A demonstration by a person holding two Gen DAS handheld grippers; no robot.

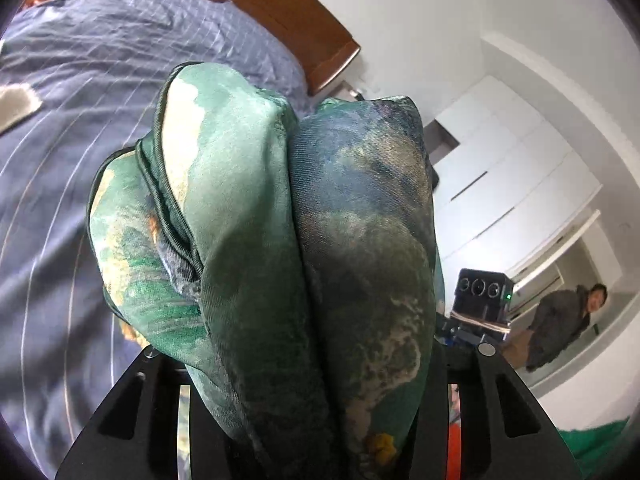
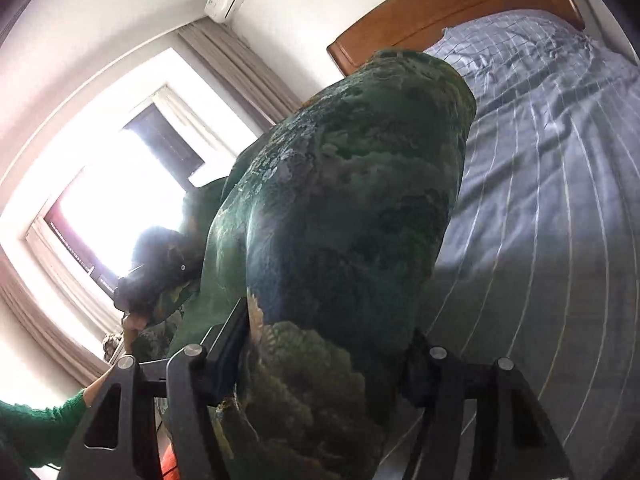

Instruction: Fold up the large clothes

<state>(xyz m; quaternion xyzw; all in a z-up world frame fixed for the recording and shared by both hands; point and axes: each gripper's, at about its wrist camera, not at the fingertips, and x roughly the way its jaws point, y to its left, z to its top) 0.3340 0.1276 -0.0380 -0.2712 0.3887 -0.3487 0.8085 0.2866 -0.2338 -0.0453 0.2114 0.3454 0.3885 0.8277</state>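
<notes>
A large green garment with a painted landscape print (image 1: 280, 240) is bunched between the jaws of my left gripper (image 1: 304, 364), which is shut on it and holds it up above the bed. The cloth hides the fingertips. In the right wrist view the same green garment (image 2: 352, 208) bulges up between the jaws of my right gripper (image 2: 324, 360), which is shut on it. The left gripper (image 2: 160, 272) shows at the left of that view, dark against the window, with cloth hanging from it.
A bed with a blue-grey checked sheet (image 1: 80, 100) lies below, with a wooden headboard (image 2: 440, 4). White wardrobes (image 1: 512, 168) and a standing person (image 1: 564, 320) are to the right. A bright window (image 2: 120, 184) with curtains is at the left.
</notes>
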